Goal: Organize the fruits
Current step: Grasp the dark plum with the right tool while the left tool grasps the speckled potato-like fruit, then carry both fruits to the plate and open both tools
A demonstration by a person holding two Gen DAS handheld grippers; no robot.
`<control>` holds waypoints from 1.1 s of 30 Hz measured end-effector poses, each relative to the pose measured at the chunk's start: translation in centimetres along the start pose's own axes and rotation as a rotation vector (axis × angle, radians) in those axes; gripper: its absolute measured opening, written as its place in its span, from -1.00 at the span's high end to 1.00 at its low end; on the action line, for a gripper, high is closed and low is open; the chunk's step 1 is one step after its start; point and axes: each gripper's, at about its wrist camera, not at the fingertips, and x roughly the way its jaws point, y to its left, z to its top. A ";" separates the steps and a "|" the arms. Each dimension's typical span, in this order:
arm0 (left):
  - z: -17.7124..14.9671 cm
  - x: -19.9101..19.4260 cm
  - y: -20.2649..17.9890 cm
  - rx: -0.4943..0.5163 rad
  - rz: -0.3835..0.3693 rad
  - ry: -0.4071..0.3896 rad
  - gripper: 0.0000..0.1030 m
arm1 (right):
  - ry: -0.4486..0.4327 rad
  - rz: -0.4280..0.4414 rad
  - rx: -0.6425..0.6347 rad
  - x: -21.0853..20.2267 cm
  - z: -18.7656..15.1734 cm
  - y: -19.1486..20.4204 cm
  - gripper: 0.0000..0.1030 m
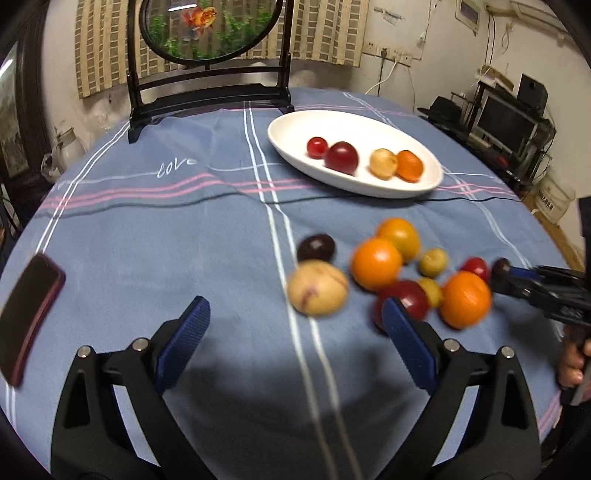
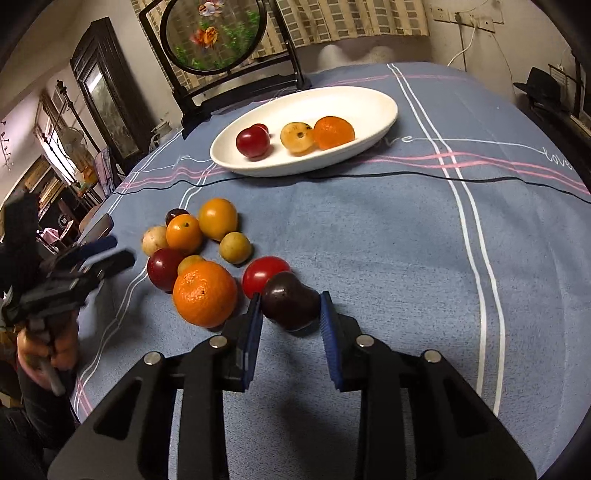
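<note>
A white oval plate (image 1: 295,125) (image 2: 373,99) sits at the back of the blue tablecloth and holds several fruits: red, yellow and orange. A pile of loose fruits lies in front of it, with a big orange (image 2: 205,293) (image 1: 466,299) and a red tomato (image 2: 264,275). My right gripper (image 2: 291,304) is shut on a dark purple plum (image 2: 290,304) beside that orange; it also shows in the left wrist view (image 1: 506,275). My left gripper (image 1: 295,314) is open and empty, just in front of a pale yellow fruit (image 1: 317,292).
A black stand with a round goldfish picture (image 1: 210,29) (image 2: 214,35) stands at the table's back. A dark red phone (image 1: 29,317) lies at the left edge. A thin black cable (image 2: 406,179) runs across the cloth in front of the plate.
</note>
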 end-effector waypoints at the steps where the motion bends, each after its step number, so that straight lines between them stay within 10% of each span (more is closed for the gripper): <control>1: 0.4 0.5 0.1 0.006 0.009 0.009 -0.76 | 0.000 -0.003 -0.004 0.0 0.0 0.1 0.40; 14: 1.2 3.4 0.0 0.033 -0.092 0.114 -0.10 | 0.015 0.011 0.008 0.2 -0.2 -0.1 0.40; 33: 1.2 2.8 -0.9 0.051 -0.078 0.115 0.19 | 0.026 -0.010 0.002 0.4 0.0 0.0 0.40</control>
